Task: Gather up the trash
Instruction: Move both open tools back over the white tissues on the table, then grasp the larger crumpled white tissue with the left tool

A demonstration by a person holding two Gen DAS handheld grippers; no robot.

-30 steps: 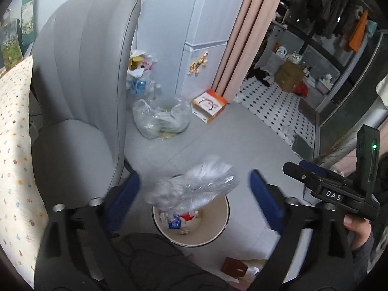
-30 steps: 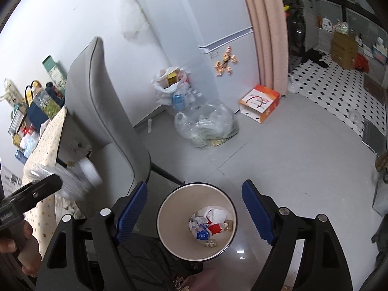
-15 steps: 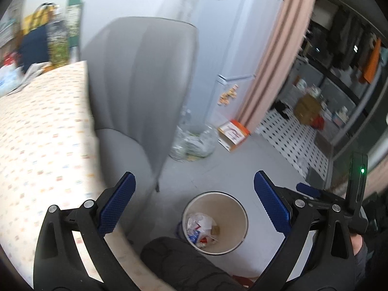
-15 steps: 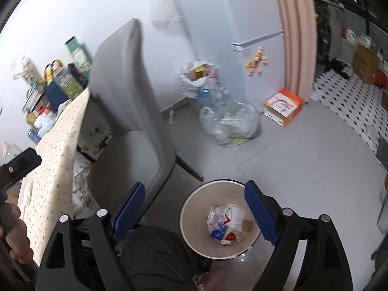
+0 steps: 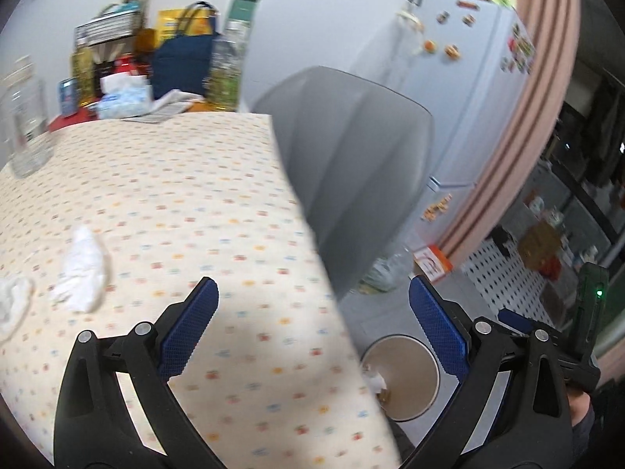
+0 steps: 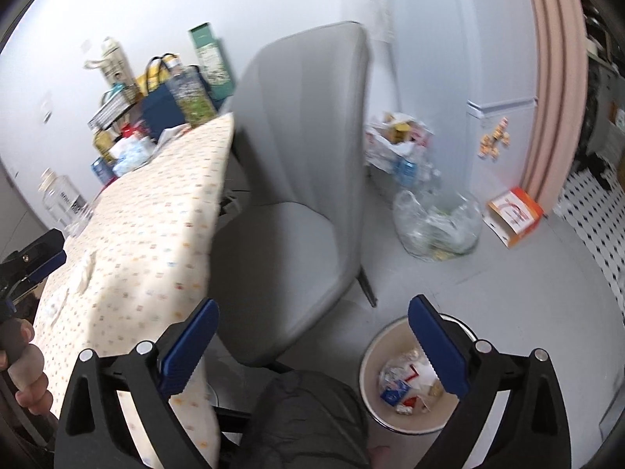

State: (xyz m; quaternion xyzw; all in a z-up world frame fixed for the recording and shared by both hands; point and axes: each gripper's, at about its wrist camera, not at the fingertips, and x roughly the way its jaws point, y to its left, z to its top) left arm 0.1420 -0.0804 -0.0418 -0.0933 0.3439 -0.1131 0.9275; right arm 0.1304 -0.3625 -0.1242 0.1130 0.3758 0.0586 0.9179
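My left gripper (image 5: 312, 308) is open and empty above the near right edge of the dotted tablecloth (image 5: 175, 195). A crumpled white tissue (image 5: 80, 269) lies on the cloth to its left, and another white scrap (image 5: 11, 305) lies at the far left edge. The round waste bin (image 5: 402, 379) stands on the floor below right, holding paper trash. My right gripper (image 6: 312, 328) is open and empty above the grey chair seat, with the bin (image 6: 414, 379) under its right finger. The tissue shows faintly in the right wrist view (image 6: 84, 269).
A grey chair (image 6: 297, 179) stands between the table and the bin. A glass jar (image 5: 27, 129), bags and boxes (image 5: 175, 58) crowd the table's far end. A clear plastic sack (image 6: 437, 222), an orange box (image 6: 515, 215) and a fridge (image 5: 461, 90) stand beyond.
The clear plastic bag dropped out of my left gripper into the bin. The left gripper then swung up and left over the table. The right gripper shifted left toward the chair.
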